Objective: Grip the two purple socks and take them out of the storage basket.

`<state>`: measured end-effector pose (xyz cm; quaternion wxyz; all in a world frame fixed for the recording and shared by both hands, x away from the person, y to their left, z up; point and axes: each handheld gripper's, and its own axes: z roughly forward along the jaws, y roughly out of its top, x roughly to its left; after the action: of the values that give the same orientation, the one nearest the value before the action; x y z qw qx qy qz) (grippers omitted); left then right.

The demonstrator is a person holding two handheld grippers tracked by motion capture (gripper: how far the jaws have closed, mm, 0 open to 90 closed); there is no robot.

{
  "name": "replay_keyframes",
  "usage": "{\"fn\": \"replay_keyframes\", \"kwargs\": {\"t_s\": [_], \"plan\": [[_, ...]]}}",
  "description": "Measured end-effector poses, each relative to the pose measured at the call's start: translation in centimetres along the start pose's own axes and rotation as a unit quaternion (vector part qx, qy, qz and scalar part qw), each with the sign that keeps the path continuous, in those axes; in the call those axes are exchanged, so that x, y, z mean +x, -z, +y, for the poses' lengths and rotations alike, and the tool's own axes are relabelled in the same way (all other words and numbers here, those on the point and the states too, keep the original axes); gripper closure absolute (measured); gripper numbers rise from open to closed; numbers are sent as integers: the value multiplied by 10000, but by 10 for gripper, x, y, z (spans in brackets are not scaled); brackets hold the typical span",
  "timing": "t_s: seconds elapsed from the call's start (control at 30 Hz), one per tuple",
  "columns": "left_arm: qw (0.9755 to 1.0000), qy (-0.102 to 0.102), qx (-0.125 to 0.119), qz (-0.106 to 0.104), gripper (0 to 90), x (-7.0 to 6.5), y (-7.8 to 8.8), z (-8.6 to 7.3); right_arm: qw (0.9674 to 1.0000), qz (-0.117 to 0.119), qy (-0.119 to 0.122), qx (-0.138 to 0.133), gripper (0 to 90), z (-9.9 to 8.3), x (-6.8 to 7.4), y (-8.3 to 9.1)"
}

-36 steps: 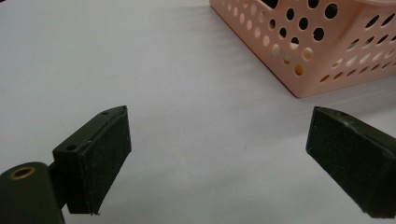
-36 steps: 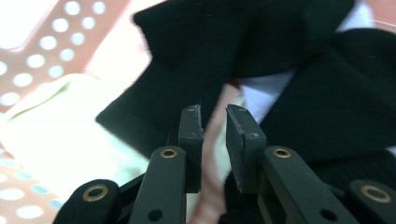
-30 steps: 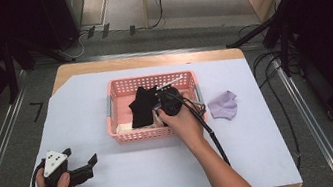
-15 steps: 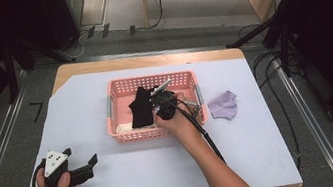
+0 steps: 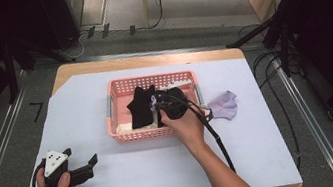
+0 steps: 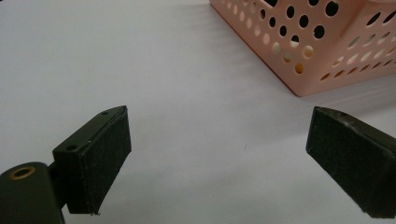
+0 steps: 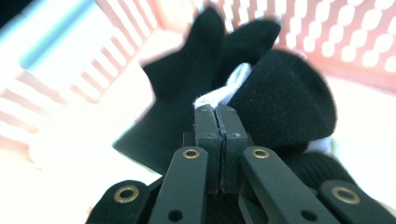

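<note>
Fingers [image 7: 217, 126] pinching white cloth [image 7: 224, 91] in basket [image 5: 118, 106]

Bright tabletop, dark surroundings, right gripper view overexposed, blurred background

Pink perforated basket [image 5: 118, 106] at mid-desk, toward far edge. Inside: crumpled black cloth [image 5: 140, 105], white fabric strip [image 7: 227, 91] across it. Lavender cloth [image 5: 223, 105] flat just off basket's right side.

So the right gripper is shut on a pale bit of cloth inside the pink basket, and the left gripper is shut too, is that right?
Not quite: the left gripper is open, its jaws wide apart over bare table in the left gripper view. The right gripper is indeed shut on the pale cloth inside the pink basket.
</note>
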<state>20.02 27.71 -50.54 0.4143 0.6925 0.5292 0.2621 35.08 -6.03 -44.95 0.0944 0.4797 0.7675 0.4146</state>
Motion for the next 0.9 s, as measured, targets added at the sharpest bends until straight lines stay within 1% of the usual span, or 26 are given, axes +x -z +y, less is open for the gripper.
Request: {"fn": "replay_keyframes", "kwargs": {"t_s": [0.07,0.1,0.2,0.23,0.3,0.33,0.37,0.4,0.43,0.5,0.53,0.57,0.6,0.63,0.67,0.7,0.73,0.77,0.8,0.83,0.9], "plan": [[10000,-1,-1,3,73,0,0,0,9994,173,47,-294,896,2,0,12],[10000,-3,-2,1,73,0,0,0,9986,311,59,-423,896,3,0,19],[10000,-7,-2,-4,73,0,0,0,9949,762,92,-655,895,6,-1,37],[10000,-6,-1,-2,73,0,0,0,9944,797,99,-687,895,6,-3,42],[10000,-8,-3,0,73,0,0,0,9949,724,72,-702,894,5,-9,46],[10000,-6,-6,1,73,0,0,0,9970,467,11,-624,893,4,-14,46],[10000,-9,-2,1,73,0,0,0,9985,118,-64,-530,889,3,-21,43],[10000,-8,-1,6,73,0,0,0,9988,-231,-173,-385,884,2,-27,39],[10000,-7,8,2,73,0,0,0,9973,-680,-179,-230,869,0,-34,35],[10000,-2,16,8,73,0,0,0,9935,-1102,-124,-237,813,-3,-41,32],[10000,-6,11,4,73,0,0,0,9919,-1224,-141,-316,782,-4,-42,33],[10000,1,18,9,73,0,0,0,9919,-1167,-119,-477,744,-4,-41,35],[10000,-5,11,30,73,0,0,0,9931,-995,-37,-625,713,-3,-40,38],[10000,-10,14,35,73,0,-1,0,9940,-766,46,-780,693,-2,-35,40],[10000,-19,30,32,73,0,-1,0,9947,-641,57,-806,685,0,-32,40],[10000,-32,39,26,73,0,0,0,9955,-546,91,-769,683,2,-27,40],[10000,-59,51,20,73,0,0,0,9959,-530,172,-709,671,4,-22,37],[10000,-44,38,28,73,-1,0,0,9960,-502,275,-686,653,6,-16,33],[10000,-42,36,22,73,0,0,0,9964,-474,363,-603,634,7,-11,28],[10000,-38,29,7,73,0,0,0,9968,-443,456,-488,603,8,-6,22],[10000,-33,32,11,73,0,0,0,9964,-485,669,-202,557,9,2,6]]}}
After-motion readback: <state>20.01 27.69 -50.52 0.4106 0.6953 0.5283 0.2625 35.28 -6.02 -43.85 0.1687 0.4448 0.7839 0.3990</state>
